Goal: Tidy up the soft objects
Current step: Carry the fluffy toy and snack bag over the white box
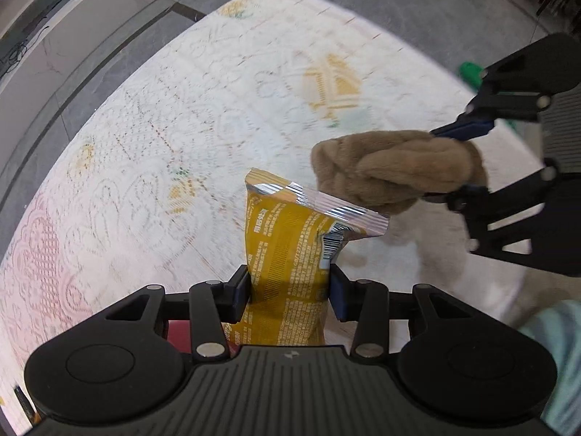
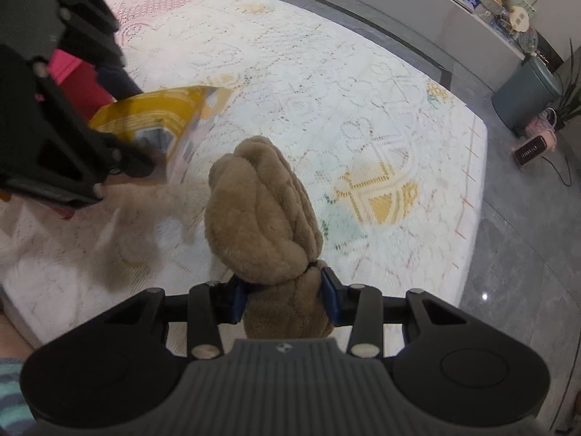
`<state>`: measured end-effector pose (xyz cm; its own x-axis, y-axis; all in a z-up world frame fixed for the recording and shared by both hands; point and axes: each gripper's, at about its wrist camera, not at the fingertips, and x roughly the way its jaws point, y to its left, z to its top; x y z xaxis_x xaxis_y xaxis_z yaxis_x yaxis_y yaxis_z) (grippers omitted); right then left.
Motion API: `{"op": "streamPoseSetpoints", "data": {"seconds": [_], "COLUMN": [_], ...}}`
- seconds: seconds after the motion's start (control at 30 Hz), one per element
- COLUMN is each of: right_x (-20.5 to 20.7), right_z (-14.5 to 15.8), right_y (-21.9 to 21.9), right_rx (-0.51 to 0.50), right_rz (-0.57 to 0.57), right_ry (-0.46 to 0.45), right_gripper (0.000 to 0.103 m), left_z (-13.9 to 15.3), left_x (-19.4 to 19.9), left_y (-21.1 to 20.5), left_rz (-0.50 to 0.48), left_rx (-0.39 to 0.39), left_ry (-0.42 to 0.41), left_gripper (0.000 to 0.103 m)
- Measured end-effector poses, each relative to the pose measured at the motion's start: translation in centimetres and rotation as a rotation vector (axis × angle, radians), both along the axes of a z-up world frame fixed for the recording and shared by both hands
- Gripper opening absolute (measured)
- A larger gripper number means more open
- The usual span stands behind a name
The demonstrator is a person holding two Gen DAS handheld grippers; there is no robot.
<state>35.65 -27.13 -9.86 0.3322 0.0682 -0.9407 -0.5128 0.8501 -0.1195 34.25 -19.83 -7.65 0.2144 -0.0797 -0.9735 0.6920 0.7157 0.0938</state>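
Note:
A yellow foil snack bag stands up between the blue pads of my left gripper, which is shut on its lower half. The bag's silver crimped top points away from the camera. To the right, a brown plush toy is clamped in my right gripper. In the right wrist view the plush rises from the right gripper, whose pads pinch its narrow tied part. The yellow bag shows blurred at the upper left. Both objects hang above a white patterned mat.
The mat has yellow and pink patterns and lies on a grey tiled floor. A red item sits beneath the left gripper. A green object, a teal stool and a small heater stand off the mat. A striped sleeve shows.

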Motion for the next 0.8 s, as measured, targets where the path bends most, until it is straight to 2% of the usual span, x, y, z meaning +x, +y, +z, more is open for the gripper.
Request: {"op": "streamPoseSetpoints", "data": {"seconds": [0.23,0.57,0.8], "right_x": [-4.3,-11.7,-15.4], "right_z": [2.9,6.8,9.9], "right_y": [-0.6,2.9,7.8], "right_rx": [0.025,0.022,0.022], "right_rz": [-0.044,0.024,0.130], "right_ry": [0.011,0.020,-0.028], "right_gripper": [0.040,0.040,0.040], "left_z": [5.6,9.2,11.1], "left_x": [-5.5,-12.7,-16.1], "left_y": [1.7,7.0,12.5], "left_rz": [0.018,0.096,0.168], "left_rx": [-0.099,-0.115,-0.106], "left_ry": [-0.023,-0.032,-0.074], "left_gripper": [0.050,0.050,0.049]}}
